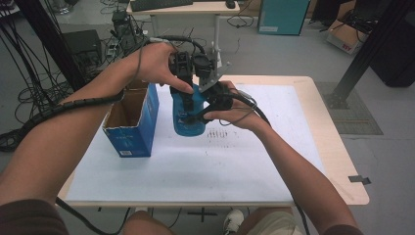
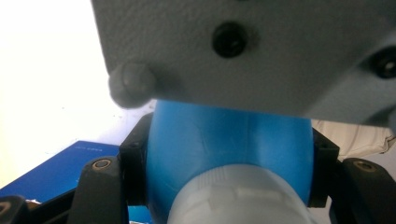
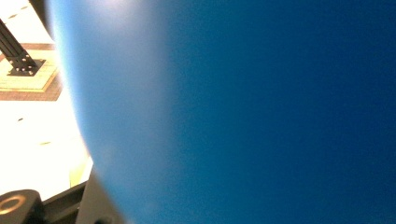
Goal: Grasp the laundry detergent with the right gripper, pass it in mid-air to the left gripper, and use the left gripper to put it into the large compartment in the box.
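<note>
A blue plastic bottle (image 1: pixel 188 117) hangs over the white sheet, held between both hands. My left gripper (image 1: pixel 185 88) comes down from above and is shut on its upper end. In the left gripper view the black jaws press both sides of the blue bottle (image 2: pixel 224 144), just past its white cap (image 2: pixel 238 198). My right gripper (image 1: pixel 199 115) reaches in from the right, shut on the bottle's body, with its grey plate (image 1: pixel 215 78) pointing up. The bottle's blue wall (image 3: pixel 257 112) sits very close to the camera in the right gripper view.
An open blue cardboard box (image 1: pixel 132 122) stands at the left of the table, right beside the bottle; its side (image 2: pixel 60 168) also appears in the left gripper view. A white sheet (image 1: pixel 195 161) covers the wooden tabletop (image 1: pixel 342 161). A black frame post (image 1: pixel 364 54) rises at the right.
</note>
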Demonstrator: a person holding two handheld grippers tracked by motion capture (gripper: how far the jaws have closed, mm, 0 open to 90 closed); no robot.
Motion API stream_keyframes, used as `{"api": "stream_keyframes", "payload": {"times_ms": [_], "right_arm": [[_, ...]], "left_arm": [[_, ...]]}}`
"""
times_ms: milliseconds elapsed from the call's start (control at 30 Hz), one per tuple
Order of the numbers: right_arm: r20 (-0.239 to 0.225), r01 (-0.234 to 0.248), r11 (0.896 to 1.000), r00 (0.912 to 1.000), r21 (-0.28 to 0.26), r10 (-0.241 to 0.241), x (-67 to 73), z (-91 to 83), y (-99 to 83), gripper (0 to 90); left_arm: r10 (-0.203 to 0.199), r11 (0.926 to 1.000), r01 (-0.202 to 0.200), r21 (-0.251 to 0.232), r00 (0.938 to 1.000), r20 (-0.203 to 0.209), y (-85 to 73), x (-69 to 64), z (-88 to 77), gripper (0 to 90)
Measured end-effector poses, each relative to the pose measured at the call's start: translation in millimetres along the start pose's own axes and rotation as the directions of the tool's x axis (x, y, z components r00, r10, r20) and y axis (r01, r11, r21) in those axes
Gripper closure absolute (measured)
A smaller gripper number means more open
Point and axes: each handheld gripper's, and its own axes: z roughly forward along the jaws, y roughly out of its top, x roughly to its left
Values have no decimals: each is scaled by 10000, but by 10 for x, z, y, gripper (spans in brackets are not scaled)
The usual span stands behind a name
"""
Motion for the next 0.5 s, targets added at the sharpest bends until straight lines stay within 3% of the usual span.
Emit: {"api": "stream_keyframes", "payload": {"times_ms": [500], "right_arm": [[-48, -28, 10000, 10000, 12, 28, -12, 24, -6, 421]], "left_arm": [[-40, 10000, 41, -63, 10000, 78, -20, 18, 18, 375]]}}
